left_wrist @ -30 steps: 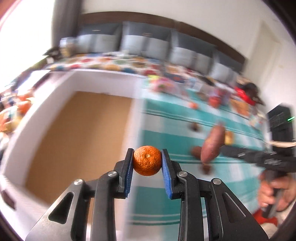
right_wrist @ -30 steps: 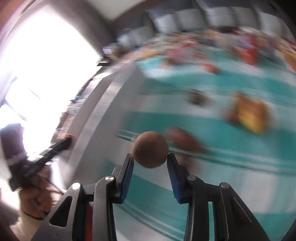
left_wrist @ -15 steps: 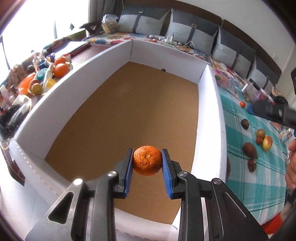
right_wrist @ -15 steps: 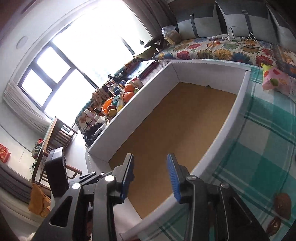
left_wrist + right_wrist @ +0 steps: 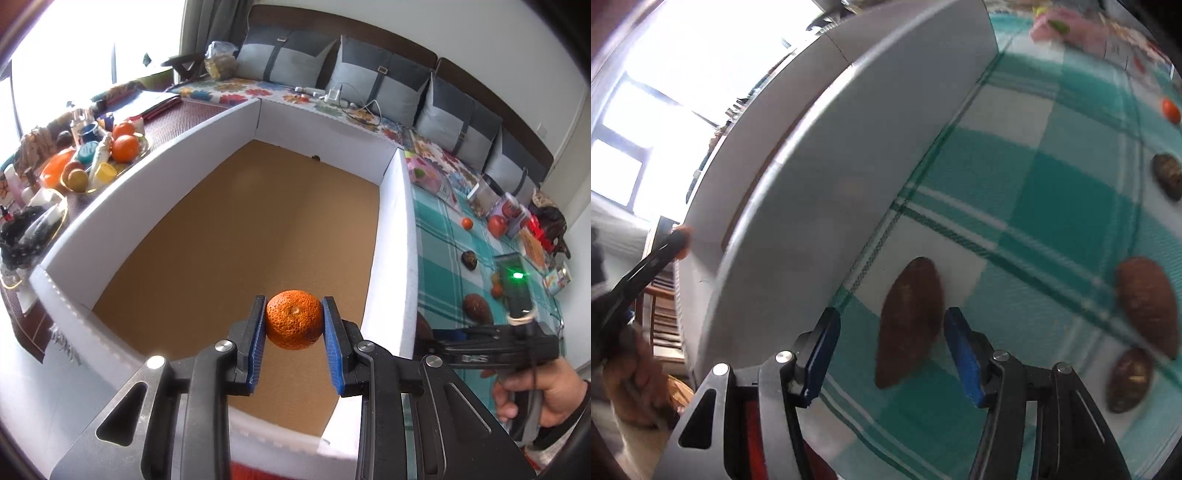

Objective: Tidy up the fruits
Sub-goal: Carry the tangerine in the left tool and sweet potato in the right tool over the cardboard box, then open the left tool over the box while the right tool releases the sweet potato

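Your left gripper [image 5: 294,325] has its blue pads pressed on either side of a round, pitted orange mandarin [image 5: 294,319], and it hangs over the near end of the big white-walled box with the brown cardboard floor [image 5: 391,236], inside the near wall and closer to the right wall than the left. The floor lies straight below the fruit, so the drop looks like a matter of lowering and letting go.

Your right gripper [image 5: 891,351] is wide open and holds nothing. It is the nearer one to the long brown tapered fruit [image 5: 909,322] lying on the teal-and-white checked cloth [image 5: 1052,192], just beside the outer face of the box's right wall. The fruit sits between the jaws but is not touched by them, and its long axis runs roughly along the fingers, away from you, so the jaws would close across its narrow width.

It looks rough-skinned and matt, pointed at both ends. A similar brown fruit [image 5: 1148,306] lies well to its right.
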`<state>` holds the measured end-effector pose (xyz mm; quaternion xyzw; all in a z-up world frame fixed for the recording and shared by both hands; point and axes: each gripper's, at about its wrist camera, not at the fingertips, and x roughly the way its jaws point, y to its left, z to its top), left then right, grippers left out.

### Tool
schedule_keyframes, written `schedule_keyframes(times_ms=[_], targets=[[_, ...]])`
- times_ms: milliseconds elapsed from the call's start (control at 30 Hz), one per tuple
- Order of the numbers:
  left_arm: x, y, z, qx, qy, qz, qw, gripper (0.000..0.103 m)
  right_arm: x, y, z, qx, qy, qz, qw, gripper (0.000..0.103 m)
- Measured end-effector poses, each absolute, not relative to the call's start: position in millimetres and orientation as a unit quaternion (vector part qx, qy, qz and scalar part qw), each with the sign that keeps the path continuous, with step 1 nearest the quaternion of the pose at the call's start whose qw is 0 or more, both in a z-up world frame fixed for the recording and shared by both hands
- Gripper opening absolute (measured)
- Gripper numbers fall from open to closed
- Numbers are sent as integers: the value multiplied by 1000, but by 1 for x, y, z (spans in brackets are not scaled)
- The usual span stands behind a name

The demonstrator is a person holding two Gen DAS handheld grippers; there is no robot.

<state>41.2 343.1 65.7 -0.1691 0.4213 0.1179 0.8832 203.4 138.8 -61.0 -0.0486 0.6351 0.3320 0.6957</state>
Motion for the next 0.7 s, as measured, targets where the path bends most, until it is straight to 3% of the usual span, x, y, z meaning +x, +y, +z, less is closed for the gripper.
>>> schedule_keyframes(times_ms=[33, 200, 467, 700], targets=[[40, 342, 65, -166, 426, 115, 882, 29, 202, 146, -69, -75, 644, 314, 693, 39], [38, 345, 73, -181, 440, 100, 874, 29, 207, 144, -59, -72, 641, 315, 696, 39], [61, 369, 104, -185, 440, 129, 869, 29, 188, 202, 73, -67, 545, 420, 723, 39], [90, 402, 42, -216, 502, 175, 819, 30, 171, 313, 29, -173, 565, 403, 699, 40]])
